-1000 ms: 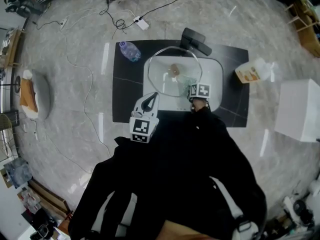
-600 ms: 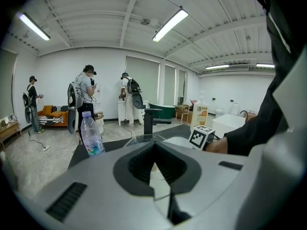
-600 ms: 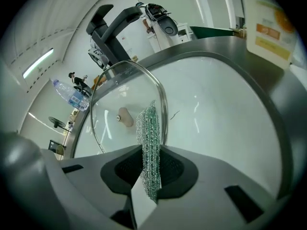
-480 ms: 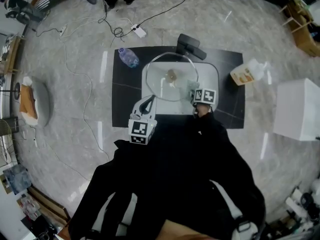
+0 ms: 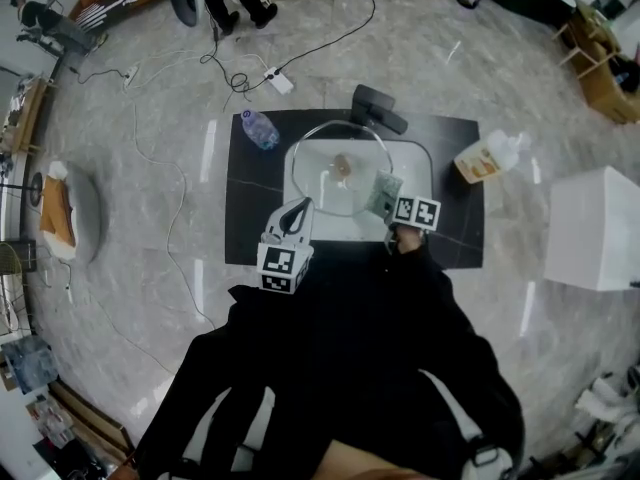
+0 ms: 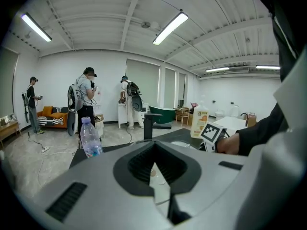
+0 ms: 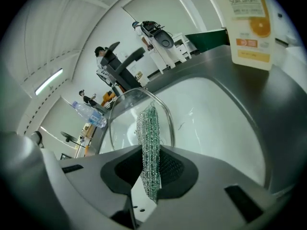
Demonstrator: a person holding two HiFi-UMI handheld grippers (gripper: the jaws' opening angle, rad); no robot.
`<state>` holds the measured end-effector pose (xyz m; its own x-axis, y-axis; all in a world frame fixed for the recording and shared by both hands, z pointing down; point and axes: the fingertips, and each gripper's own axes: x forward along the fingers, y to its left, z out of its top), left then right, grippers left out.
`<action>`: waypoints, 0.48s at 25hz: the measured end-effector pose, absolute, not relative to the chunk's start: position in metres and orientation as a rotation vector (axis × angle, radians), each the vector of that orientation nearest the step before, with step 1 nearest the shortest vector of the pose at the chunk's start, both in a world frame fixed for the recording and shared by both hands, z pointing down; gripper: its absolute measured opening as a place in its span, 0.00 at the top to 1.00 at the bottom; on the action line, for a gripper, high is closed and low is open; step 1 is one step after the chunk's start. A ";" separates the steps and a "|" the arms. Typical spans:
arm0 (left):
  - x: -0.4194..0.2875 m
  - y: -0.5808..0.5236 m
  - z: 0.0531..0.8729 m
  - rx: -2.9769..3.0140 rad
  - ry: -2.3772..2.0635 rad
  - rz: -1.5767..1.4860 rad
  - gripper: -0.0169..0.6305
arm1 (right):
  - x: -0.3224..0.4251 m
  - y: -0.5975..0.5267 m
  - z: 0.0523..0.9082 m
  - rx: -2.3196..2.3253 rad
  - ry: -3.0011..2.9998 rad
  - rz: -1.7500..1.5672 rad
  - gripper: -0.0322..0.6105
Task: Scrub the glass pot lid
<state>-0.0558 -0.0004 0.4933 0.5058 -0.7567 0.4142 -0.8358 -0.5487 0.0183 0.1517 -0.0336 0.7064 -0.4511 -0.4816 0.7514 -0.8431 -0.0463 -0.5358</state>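
The glass pot lid (image 5: 325, 183) stands tilted over the white sink (image 5: 424, 168), in the middle of the black surface (image 5: 250, 223). The left gripper (image 5: 298, 209) meets its rim at the lower left, and its jaws are almost together, pinching this rim. The right gripper (image 7: 152, 166) is closed on a green mesh scrubber (image 7: 149, 128), which is at the right edge of the lid. A water bottle (image 5: 259, 129) lies on the surface to the upper left of the sink.

I work at a black counter (image 5: 250, 198) with a white sink (image 5: 420, 168) sunk in it; a water bottle (image 5: 258, 128), black faucet (image 5: 377, 107) and soap bottle (image 5: 480, 161) stand on it.
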 end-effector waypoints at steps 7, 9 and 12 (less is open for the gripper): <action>-0.057 -0.006 0.482 2.528 -1.363 0.493 0.98 | 0.133 -0.049 0.621 1.463 -2.158 1.492 0.85; -0.059 -0.010 0.476 2.521 -1.370 0.477 0.98 | 0.126 -0.053 0.596 1.485 -2.225 1.473 0.85; -0.059 -0.019 0.467 2.515 -1.372 0.448 0.98 | 0.124 -0.060 0.565 1.543 -2.303 1.385 0.85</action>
